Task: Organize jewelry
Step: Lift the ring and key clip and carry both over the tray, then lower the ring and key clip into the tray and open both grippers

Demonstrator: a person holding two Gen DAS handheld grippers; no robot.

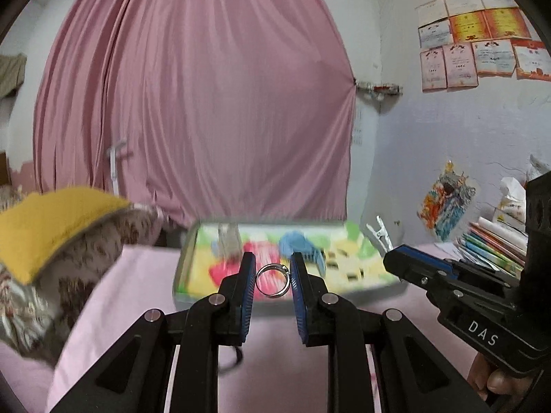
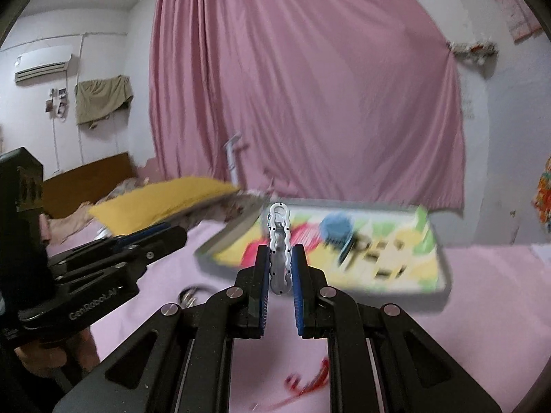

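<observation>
My left gripper point(image 1: 273, 268) is shut on a silver ring point(image 1: 272, 280), which stands upright between the blue pads above the pink bedsheet. My right gripper point(image 2: 279, 260) is shut on a wavy silver hair clip point(image 2: 279, 241) that sticks up past the fingertips. Ahead of both lies a shallow tin tray point(image 1: 180, 275) with a colourful printed bottom, also the tin tray point(image 2: 444, 275) in the right wrist view, blurred. The right gripper point(image 1: 406, 261) shows at the right of the left view, and the left gripper point(image 2: 172, 237) at the left of the right view.
A small dark item point(image 2: 189, 296) and a red item point(image 2: 310, 383) lie on the pink sheet point(image 2: 482, 309) near me. A yellow pillow point(image 1: 51, 227) is at the left, stacked books point(image 1: 492, 247) and a silver clip point(image 1: 378, 234) at the right. A pink curtain point(image 1: 206, 103) hangs behind.
</observation>
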